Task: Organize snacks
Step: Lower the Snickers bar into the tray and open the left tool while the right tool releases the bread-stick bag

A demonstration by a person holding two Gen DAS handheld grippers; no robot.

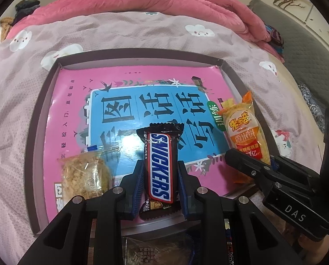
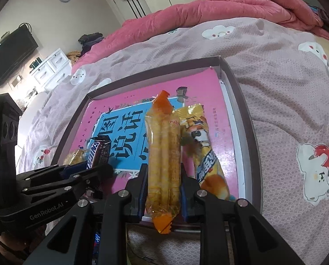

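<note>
My left gripper (image 1: pixel 160 164) is shut on a brown Snickers bar (image 1: pixel 161 163), held lengthwise just above the near part of a shallow brown box (image 1: pixel 142 54) lined with a pink and blue book cover. My right gripper (image 2: pixel 163 170) is shut on a long orange-and-yellow rice cracker pack (image 2: pixel 163 154) over the box's right side. In the left wrist view that rice cracker pack (image 1: pixel 245 132) stands tilted in the right gripper (image 1: pixel 266 162). In the right wrist view the Snickers bar (image 2: pixel 98 152) sits in the left gripper (image 2: pixel 87 167). A clear-wrapped floss cake (image 1: pixel 85 176) lies at the near left of the box. A yellow cartoon packet (image 2: pixel 206 154) lies at the near right.
The box rests on a bed with a mauve cloud-print sheet (image 1: pixel 142 31). A rolled pink quilt (image 1: pixel 164 0) lies behind it. More wrapped snacks (image 1: pixel 155 249) lie on the sheet below my left gripper. White drawers (image 2: pixel 51 66) and a wall screen (image 2: pixel 10 53) stand off to the left.
</note>
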